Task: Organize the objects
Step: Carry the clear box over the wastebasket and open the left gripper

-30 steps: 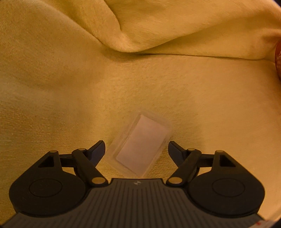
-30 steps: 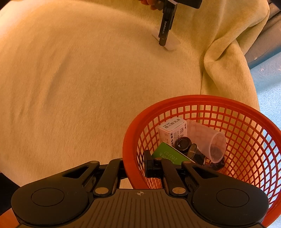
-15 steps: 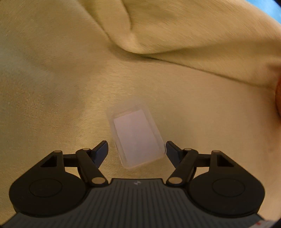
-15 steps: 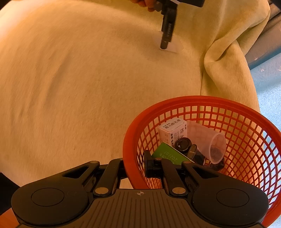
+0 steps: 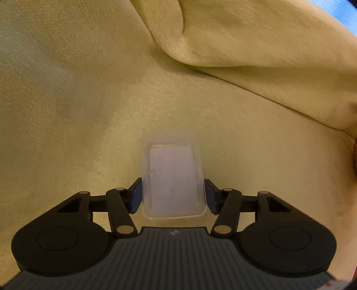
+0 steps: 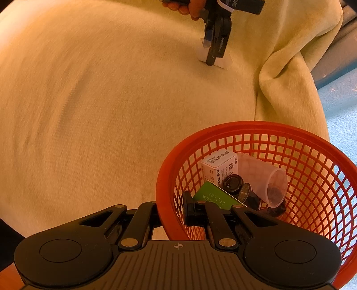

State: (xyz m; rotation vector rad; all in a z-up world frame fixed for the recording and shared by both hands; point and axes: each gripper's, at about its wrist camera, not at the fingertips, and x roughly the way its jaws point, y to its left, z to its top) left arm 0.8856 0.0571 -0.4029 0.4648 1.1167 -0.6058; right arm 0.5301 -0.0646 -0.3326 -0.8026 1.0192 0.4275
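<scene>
A small clear plastic case lies on the yellow cloth. My left gripper is shut on it, one pad against each long side. The right wrist view shows that left gripper at the far top, pointing down onto the case, with a person's hand holding it. My right gripper is shut on the near rim of a red mesh basket. Inside the basket lie a white box, a clear cup, a green card and small dark jars.
The yellow cloth covers a wide soft surface. A thick fold rises just beyond the case, and the cloth drapes down at the right edge. Blue floor shows past that edge.
The left gripper has turned to line up with the case, moved forward over it and narrowed from wide open until its pads touch the case's sides. The right gripper and basket have stayed put.
</scene>
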